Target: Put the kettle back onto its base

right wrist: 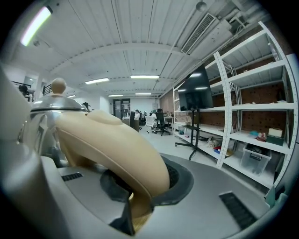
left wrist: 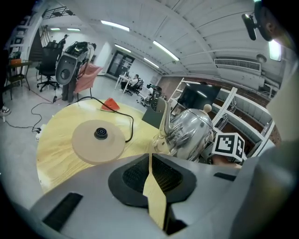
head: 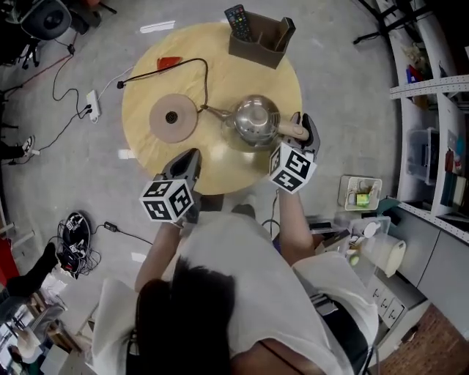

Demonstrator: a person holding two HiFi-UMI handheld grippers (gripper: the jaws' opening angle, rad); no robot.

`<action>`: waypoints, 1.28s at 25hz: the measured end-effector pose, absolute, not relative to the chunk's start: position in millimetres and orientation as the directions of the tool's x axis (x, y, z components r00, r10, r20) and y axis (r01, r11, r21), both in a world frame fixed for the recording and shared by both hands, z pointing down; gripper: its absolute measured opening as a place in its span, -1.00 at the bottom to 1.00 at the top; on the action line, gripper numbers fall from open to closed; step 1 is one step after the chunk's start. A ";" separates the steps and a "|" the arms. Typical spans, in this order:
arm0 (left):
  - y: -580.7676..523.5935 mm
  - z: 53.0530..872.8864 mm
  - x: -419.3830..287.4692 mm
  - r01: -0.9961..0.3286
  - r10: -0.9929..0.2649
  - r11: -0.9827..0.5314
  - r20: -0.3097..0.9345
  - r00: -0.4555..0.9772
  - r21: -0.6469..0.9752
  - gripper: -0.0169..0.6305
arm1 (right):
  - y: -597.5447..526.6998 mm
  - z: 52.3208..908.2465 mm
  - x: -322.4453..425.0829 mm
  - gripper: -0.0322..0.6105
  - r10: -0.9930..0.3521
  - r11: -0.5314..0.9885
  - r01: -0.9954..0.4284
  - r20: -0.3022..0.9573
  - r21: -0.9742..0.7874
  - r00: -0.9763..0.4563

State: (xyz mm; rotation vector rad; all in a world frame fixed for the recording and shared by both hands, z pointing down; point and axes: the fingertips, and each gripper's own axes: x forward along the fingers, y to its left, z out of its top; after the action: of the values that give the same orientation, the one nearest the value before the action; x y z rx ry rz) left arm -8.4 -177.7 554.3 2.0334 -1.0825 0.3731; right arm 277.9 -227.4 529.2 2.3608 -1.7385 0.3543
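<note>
Nearest, the left gripper (left wrist: 149, 161) hangs over the near edge of the round wooden tabletop (head: 146, 84), its jaws together with only a sliver of gap and nothing in it. The right gripper (right wrist: 140, 183) is at the right edge, jaws clamped on the cream handle (right wrist: 112, 140) of the steel kettle (head: 254, 121). The kettle is right of centre on the tabletop, lid on, spout toward the base (head: 174, 117). It is near the base but clear of it, and whether it rests on the wood or sits just off it can't be told. A strip of bare wood lies open between the spout and the base, with more bare wood in front of the base out to the near-left rim. The black cord (head: 199, 66) loops up from the base side and back across the far-left part of the top. A small red item (head: 168, 62) lies beside the cord near the far-left rim. A brown box (head: 267, 38) sits at the far rim with a remote (head: 237, 22) standing in it. The floor (head: 337, 80) is grey, with a power strip (head: 93, 102) and loose cables at left. White shelving (head: 432, 88) and storage bins stand at right, and beyond is an open office with ceiling strip lights.
</note>
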 end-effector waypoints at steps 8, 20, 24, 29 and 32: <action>-188.8 551.5 -26.1 -0.795 -0.592 -0.303 0.550 0.589 0.525 -0.82 | -244.2 502.6 264.3 -0.66 -0.916 -0.286 -0.958 0.286 0.022 0.280; -205.5 544.4 -88.1 -0.822 -0.672 -0.209 0.532 0.515 0.531 -0.82 | -275.9 480.2 212.1 -0.66 -0.940 -0.210 -0.978 0.274 0.004 0.203; -206.0 544.5 -112.5 -0.832 -0.694 -0.166 0.536 0.481 0.530 -0.82 | -288.9 475.3 186.6 -0.66 -0.949 -0.169 -0.986 0.271 0.003 0.163; -214.8 536.0 -136.2 -0.840 -0.731 -0.137 0.519 0.443 0.524 -0.82 | -303.1 470.5 158.8 -0.66 -0.956 -0.114 -0.993 0.271 0.006 0.111; -220.0 534.0 -150.6 -0.843 -0.749 -0.121 0.509 0.424 0.525 -0.82 | -312.1 471.2 138.6 -0.66 -0.958 -0.081 -0.997 0.274 0.006 0.080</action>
State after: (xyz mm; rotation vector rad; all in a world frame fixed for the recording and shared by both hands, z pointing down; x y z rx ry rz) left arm -150.6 -220.0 534.0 1.8931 -1.3527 0.1502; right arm 138.6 -312.1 471.2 2.1583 -1.9882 0.2958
